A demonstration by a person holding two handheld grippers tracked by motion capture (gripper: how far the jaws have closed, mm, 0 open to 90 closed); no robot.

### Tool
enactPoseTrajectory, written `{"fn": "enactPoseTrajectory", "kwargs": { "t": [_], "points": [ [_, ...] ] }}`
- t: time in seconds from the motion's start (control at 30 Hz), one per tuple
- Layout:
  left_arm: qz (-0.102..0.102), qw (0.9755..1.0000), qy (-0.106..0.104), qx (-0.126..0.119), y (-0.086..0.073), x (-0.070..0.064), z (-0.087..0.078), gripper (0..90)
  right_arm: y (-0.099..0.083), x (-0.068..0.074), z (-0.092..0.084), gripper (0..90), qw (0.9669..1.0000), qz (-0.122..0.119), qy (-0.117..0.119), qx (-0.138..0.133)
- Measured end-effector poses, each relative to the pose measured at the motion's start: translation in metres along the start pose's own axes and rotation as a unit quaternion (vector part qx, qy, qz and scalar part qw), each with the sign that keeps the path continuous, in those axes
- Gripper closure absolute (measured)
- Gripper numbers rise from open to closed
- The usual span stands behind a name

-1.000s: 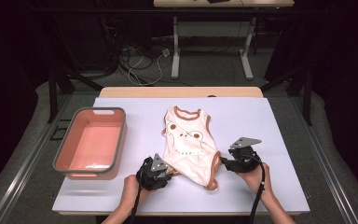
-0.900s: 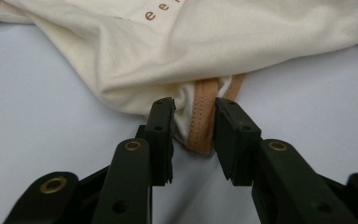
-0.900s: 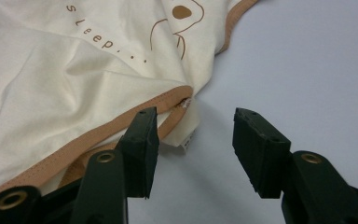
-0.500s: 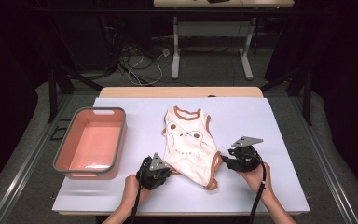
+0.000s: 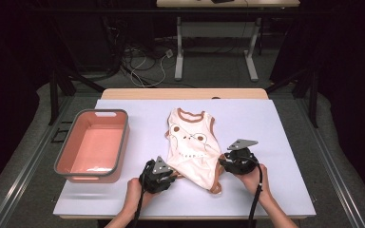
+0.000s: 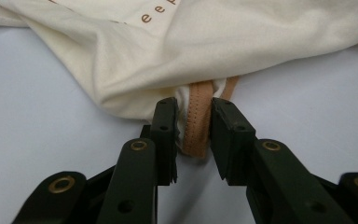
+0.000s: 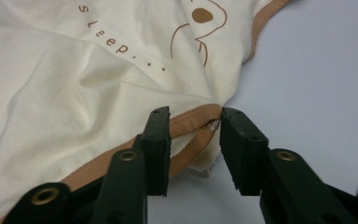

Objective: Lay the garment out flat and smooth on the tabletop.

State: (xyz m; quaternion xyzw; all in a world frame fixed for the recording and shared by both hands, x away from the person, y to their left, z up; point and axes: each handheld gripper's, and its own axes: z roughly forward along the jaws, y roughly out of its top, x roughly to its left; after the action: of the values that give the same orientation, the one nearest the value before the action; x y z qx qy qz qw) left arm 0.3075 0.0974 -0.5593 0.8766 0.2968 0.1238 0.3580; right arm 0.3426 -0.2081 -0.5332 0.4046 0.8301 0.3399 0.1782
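1. Bodysuit of cream cotton with tan binding lies flat in the middle of the white table, neck at the far end, a bear face printed in brown.
2. Left of it, well apart, stands a pink rectangular bin with a grey rim; nothing lies between the garment and either tool.
3. At its near-left corner the left gripper has just been opening; its jaws stand narrow around a tan strap without clearly pressing it.
4. At the near-right hem the right gripper has been closing; its jaws straddle the tan binding, a gap showing at one pad.
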Motion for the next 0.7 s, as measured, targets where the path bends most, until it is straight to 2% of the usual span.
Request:
{"fn": "enactPoseTrajectory", "kwargs": {
  "t": [0.13, 0.27, 0.4, 0.5, 0.57, 0.7],
  "points": [
    [0.0, 1.0, 0.005, -0.001, 0.0, 0.001, 0.0, 80.2, -0.001, -0.002, 0.007, 78.5, 0.9998, 0.005, -0.004, 0.018],
    [0.006, 1.0, 0.006, 0.001, 0.0, 0.002, -0.001, 82.7, -0.004, -0.002, 0.009, 87.1, 0.9996, 0.006, -0.007, 0.028],
    [0.007, 1.0, 0.006, 0.002, 0.002, 0.003, -0.005, 83.3, -0.004, -0.004, 0.004, 87.9, 0.9997, 0.005, -0.017, 0.018],
    [0.008, 0.9999, 0.013, -0.001, 0.003, 0.005, -0.012, 83.3, -0.003, -0.008, -0.006, 88.1, 0.9996, 0.011, -0.028, 0.001],
    [0.006, 0.9998, 0.019, -0.005, 0.003, 0.009, -0.017, 83.4, -0.004, -0.012, -0.012, 88.1, 0.999, 0.017, -0.039, -0.012],
    [-0.004, 0.9995, 0.029, -0.009, 0.003, 0.017, -0.024, 83.5, -0.006, -0.02, -0.017, 88.1, 0.9977, 0.02, -0.062, -0.019]
  ]
}}
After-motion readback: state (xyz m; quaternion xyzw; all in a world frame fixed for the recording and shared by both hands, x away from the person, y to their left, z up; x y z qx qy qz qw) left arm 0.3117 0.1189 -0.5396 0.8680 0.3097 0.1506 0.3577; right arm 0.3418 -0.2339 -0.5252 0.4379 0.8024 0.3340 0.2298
